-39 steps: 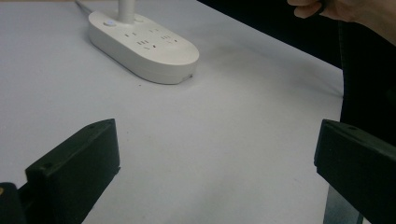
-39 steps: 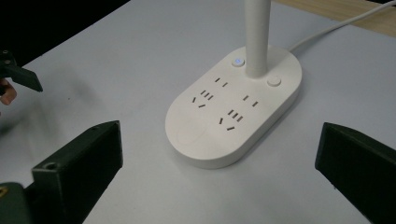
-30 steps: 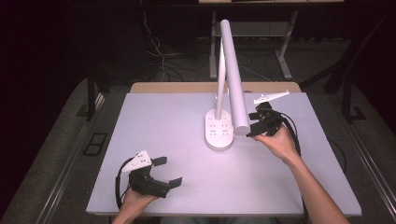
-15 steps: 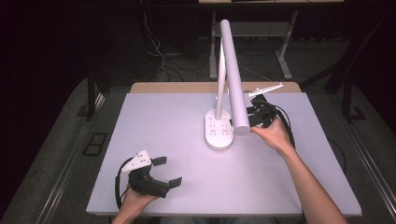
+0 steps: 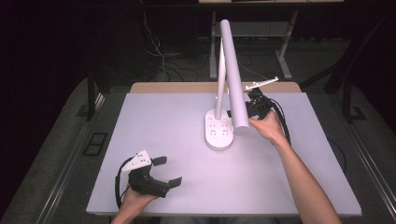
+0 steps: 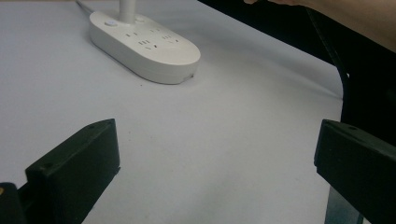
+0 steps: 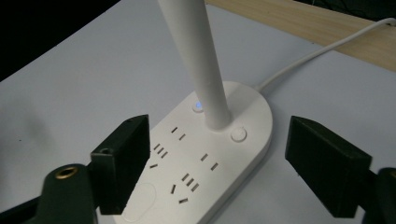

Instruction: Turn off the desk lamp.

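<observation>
A white desk lamp with an oval base (image 5: pixel 219 133) stood right of the middle of a pale desk (image 5: pixel 168 121), toward its far edge. The base doubled as a power strip, with rows of sockets (image 7: pixel 187 165) on top, two round buttons, one glowing blue (image 7: pixel 198 105), and a white cord (image 7: pixel 322 49) running off its far end. A slim stem (image 5: pixel 220 84) rose upright from the far end of the base, and a long tubular lamp head (image 5: pixel 235 79) slanted from the stem's top down toward the person, its lower end hanging just above the base's right side. The base's long axis ran from near to far. The right hand-held gripper (image 5: pixel 256 106) was by far the nearer one, just right of the base and beside the lamp head's lower end, released, its jaws spread wide and aimed at the base and stem. The left hand-held gripper (image 5: pixel 164 172) rested well apart from the base, near the desk's front left, also released with jaws wide and nothing between them.
</observation>
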{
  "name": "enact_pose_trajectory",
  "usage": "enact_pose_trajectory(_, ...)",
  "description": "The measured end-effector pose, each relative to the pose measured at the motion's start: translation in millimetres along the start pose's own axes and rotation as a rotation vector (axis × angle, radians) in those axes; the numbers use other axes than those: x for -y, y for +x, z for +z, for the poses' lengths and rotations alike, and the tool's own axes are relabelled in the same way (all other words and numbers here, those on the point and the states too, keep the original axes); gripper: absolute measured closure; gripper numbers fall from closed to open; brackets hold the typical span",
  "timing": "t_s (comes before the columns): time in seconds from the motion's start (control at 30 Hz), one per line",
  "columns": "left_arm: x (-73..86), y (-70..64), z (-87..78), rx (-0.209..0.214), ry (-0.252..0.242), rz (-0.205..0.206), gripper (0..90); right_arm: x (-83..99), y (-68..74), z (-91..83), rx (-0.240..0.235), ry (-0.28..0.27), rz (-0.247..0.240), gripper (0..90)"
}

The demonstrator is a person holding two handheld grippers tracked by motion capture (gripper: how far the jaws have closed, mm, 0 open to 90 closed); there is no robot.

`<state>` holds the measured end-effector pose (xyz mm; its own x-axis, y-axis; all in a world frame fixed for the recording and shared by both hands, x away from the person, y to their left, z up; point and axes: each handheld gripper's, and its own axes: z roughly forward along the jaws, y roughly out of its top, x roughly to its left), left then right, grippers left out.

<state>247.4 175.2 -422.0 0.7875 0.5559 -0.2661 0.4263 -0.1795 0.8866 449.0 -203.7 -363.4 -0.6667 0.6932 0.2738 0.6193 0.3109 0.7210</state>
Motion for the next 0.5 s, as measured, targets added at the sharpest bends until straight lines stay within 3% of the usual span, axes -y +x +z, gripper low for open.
enact_pose_trajectory(0.27,-0.2,-0.2,-0.2,0.001,0.001,0.002,0.0,-6.1,-7.8,16.8,0.023,0.015,0.01,39.9)
enact_pose_trajectory(0.3,-0.1,0.0,-0.6,0.001,0.0,0.002,0.0,-6.7,-9.0,20.3,0.022,0.016,0.015,45.9)
enact_pose_trajectory(0.33,-0.1,0.0,-0.6,0.001,0.0,0.002,0.0,-6.7,-9.0,20.3,0.022,0.016,0.015,45.9)
enact_pose_trajectory(0.5,-0.2,0.4,-0.4,0.003,0.0,0.0,0.0,-5.0,-11.6,29.4,0.01,0.021,0.024,62.7)
